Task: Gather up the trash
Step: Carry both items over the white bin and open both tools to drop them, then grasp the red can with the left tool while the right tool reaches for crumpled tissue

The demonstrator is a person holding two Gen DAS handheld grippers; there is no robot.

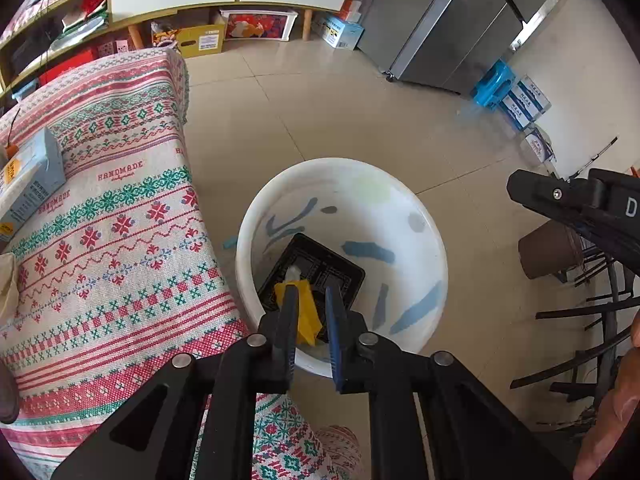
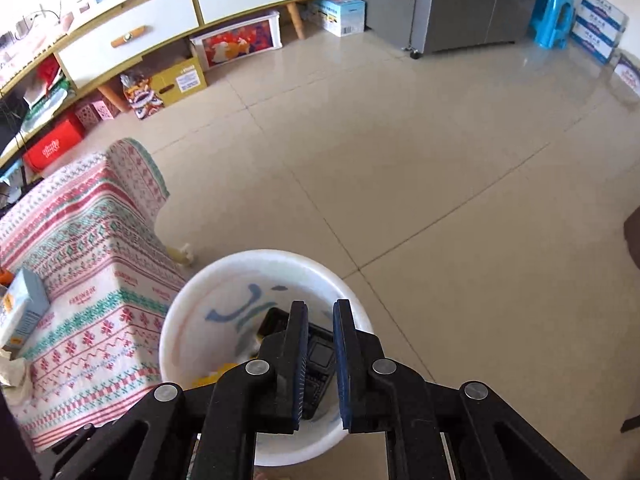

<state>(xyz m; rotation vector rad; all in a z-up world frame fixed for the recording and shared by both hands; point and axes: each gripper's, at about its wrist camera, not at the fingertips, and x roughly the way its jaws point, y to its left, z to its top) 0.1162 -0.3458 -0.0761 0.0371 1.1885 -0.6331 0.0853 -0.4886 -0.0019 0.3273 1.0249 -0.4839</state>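
Trash, a black tray [image 1: 320,270] and a yellow wrapper [image 1: 306,312], lies inside the white bin [image 1: 416,280] on the floor beside the cloth-covered table [image 1: 112,240]. Above the bin, left gripper [image 1: 312,292] and right gripper [image 2: 320,312] hang slightly parted, gripping nothing.

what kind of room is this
Probably a home living room: a white-drawered wooden sideboard, a steel refrigerator, and a table under a patterned red-and-green cloth on beige floor tiles.
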